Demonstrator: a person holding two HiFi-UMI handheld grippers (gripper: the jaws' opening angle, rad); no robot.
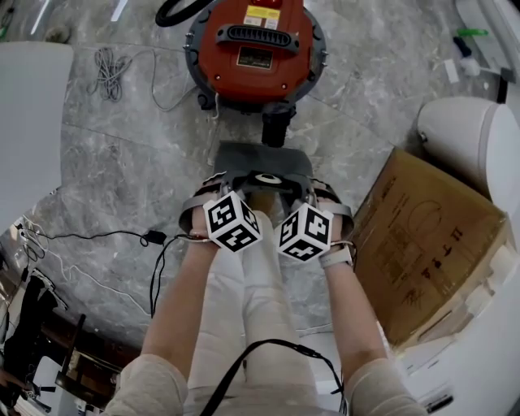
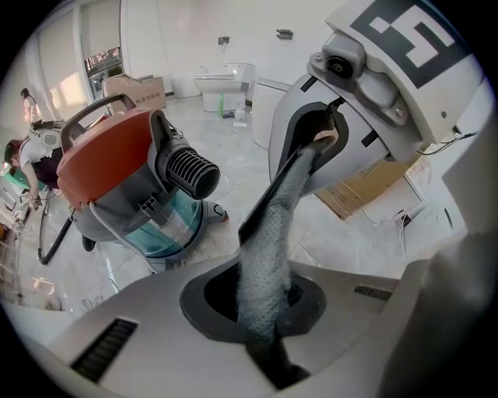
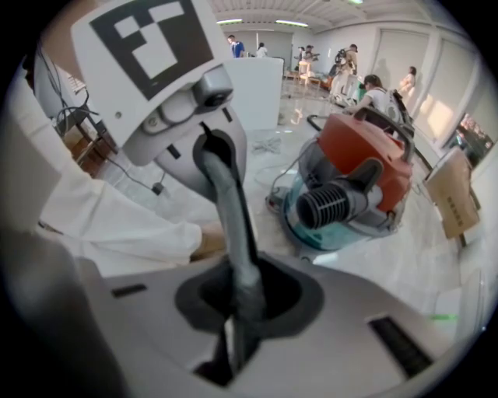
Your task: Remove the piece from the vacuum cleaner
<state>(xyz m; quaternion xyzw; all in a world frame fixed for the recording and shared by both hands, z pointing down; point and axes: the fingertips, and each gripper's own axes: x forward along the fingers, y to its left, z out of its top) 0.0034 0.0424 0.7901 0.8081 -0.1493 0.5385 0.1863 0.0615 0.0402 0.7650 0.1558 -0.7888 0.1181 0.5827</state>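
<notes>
Nearest are the person's forearms, each hand carrying a gripper with a black-and-white marker cube. The left gripper [image 1: 213, 193] has its fingers all but closed, pinching one edge of the thin grey piece [image 1: 260, 165]. The right gripper [image 1: 318, 193] has its fingers closed on the opposite edge. The piece spans between the two sets of fingers, clear of the vacuum cleaner, with a pale oval ring on its upper face. Seen edge-on from the left gripper view it is a narrow strip with a mesh-like surface.

To the right of the right fingers lies a cardboard box [image 1: 422, 252] on the marble floor [image 1: 122, 162]. Its flaps are shut, its contents are hidden, and the dark print on its top is too faint to read. To the left of the left fingers a black cable [image 1: 154, 238] trails over the floor.

Just beyond the fingers stands the red-topped vacuum cleaner [image 1: 256, 49], its black ribbed hose port [image 1: 277, 126] pointing toward the piece. A yellow and red label [image 1: 262, 16] sits on its lid, the writing too small to read. Its translucent teal tank [image 2: 156, 225] shows below the lid, and what it holds cannot be made out. Farther left lies a coiled white cord [image 1: 110, 69].
</notes>
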